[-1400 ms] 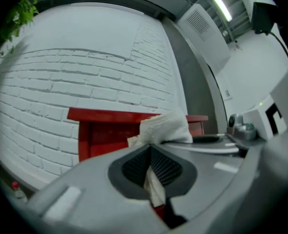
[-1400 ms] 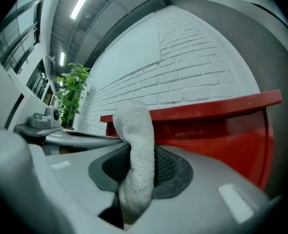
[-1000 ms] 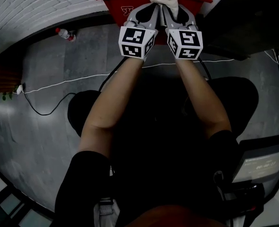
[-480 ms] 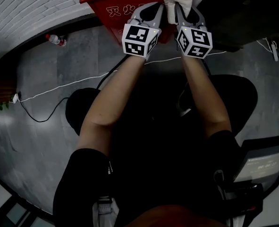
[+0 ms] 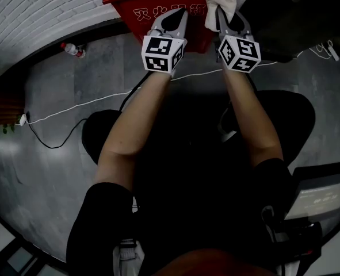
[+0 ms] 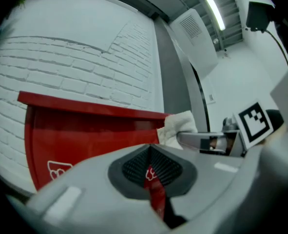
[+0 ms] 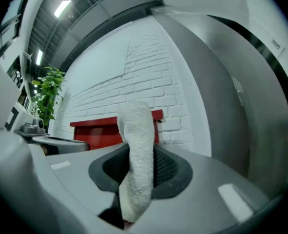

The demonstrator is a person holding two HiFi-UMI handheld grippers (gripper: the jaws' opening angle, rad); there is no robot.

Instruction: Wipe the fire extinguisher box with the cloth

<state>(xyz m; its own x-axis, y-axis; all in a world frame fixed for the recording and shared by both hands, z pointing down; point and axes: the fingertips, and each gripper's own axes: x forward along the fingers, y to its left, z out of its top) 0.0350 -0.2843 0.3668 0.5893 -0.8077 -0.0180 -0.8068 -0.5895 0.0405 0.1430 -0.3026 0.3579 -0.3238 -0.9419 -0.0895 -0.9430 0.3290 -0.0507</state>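
Note:
The red fire extinguisher box stands against the white brick wall at the top of the head view. My right gripper is shut on a white cloth, which it holds at the box's upper right corner. In the right gripper view the cloth stands up from between the jaws, with the box behind it. My left gripper is shut on nothing and points at the box's front, a little apart from the cloth. Through its narrow slit the left gripper view shows the red box, with the cloth to the right.
A plastic bottle lies on the grey floor by the wall. A white cable runs across the floor to a plug strip. A dark cabinet stands right of the box. A green plant is at the left.
Both grippers were close together at the cloth. The left gripper has moved left, away from it, while the right gripper carried the cloth toward the box's right corner.

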